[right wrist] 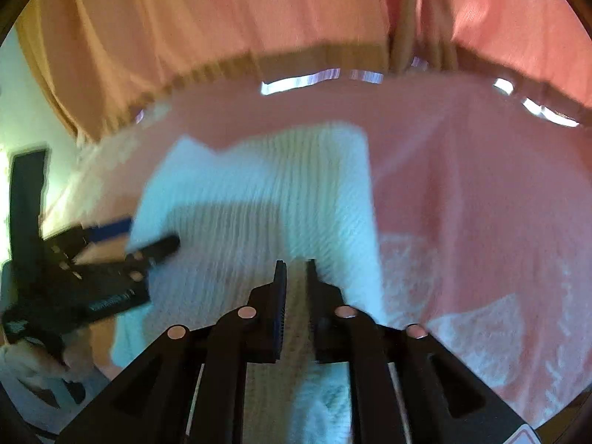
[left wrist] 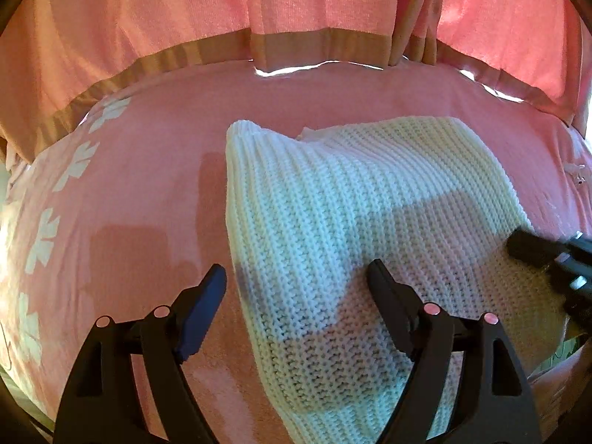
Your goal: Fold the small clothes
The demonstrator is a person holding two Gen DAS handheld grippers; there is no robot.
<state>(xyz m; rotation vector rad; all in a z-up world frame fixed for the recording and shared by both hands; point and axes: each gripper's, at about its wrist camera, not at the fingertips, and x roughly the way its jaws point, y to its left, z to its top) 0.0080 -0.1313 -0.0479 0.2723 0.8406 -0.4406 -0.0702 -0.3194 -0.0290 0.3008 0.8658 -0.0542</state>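
Note:
A white knit garment (left wrist: 333,203) lies folded on a pink bedspread (left wrist: 148,185). My left gripper (left wrist: 296,268) is open and straddles the garment's left edge, one finger over the bedspread and the other over the knit, with nothing pinched. In the right wrist view, which is blurred, the garment (right wrist: 277,170) stretches away from my right gripper (right wrist: 296,263). Its jaws stand close together with a strip of knit filling the narrow gap. The left gripper (right wrist: 144,238) shows there at the garment's left side. The right gripper (left wrist: 529,249) reaches in at the garment's right edge.
Pink curtains (left wrist: 296,0) with a tan hem hang along the far side of the bed, with bright slits of light under them. White flower prints (left wrist: 74,162) run along the bedspread's left side. A hand (right wrist: 26,362) holds the left gripper's handle.

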